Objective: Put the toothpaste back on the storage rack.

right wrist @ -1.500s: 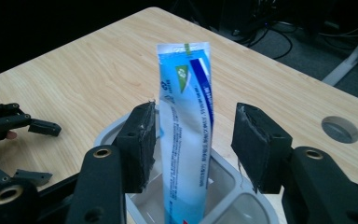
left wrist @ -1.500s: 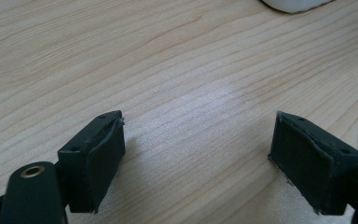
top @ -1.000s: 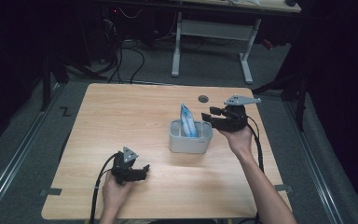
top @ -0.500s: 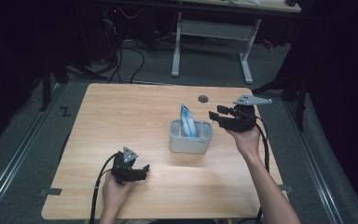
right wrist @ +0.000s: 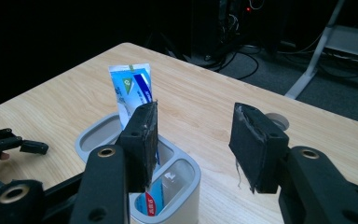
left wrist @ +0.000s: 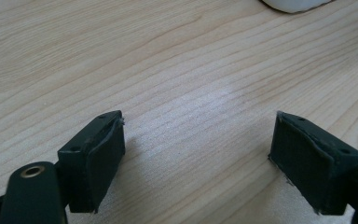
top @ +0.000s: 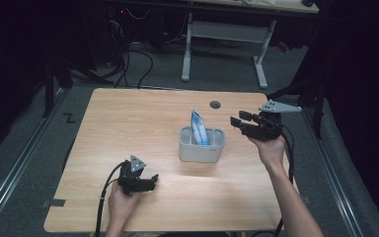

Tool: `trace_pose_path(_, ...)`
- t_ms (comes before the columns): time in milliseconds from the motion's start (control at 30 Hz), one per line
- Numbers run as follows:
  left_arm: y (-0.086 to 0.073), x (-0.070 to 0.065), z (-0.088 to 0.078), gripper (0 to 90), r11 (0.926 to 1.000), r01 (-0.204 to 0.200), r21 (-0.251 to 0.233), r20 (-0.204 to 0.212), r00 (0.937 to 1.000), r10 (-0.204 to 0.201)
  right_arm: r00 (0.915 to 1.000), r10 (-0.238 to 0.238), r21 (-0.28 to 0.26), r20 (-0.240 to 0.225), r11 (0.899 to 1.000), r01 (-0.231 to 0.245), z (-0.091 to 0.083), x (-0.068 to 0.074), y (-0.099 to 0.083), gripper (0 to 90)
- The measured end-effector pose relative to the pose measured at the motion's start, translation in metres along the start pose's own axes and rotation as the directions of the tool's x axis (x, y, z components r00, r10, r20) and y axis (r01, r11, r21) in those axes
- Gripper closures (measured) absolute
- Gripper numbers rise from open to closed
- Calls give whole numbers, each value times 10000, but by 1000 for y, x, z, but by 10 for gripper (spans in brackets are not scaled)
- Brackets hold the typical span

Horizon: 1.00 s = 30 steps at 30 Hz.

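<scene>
The blue-and-white toothpaste tube in the grey plastic holder is detailed in the right gripper view; the right gripper, at its 3 o'clock, is held apart, empty.

High overhead view; two claw-mounted close views, all sharing the table.

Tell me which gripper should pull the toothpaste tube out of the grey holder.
Right. The right gripper hovers open beside the grey holder, jaws facing the toothpaste tube. The left gripper sits low on the table, farther from it.
</scene>
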<state>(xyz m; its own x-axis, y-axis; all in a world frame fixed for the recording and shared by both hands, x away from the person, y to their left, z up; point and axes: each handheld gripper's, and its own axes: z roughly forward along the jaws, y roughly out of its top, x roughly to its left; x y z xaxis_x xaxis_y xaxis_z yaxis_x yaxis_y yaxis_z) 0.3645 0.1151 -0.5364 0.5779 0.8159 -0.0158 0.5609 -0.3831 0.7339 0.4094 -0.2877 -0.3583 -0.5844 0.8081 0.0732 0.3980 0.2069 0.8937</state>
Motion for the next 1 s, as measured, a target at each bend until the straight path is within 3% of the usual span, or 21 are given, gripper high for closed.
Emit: trace_pose_path(1000,0,0,0,180,10000,-9,13,1,10000,9,9980,494,-439,392,9979,-476,-39,-17,-20,519)
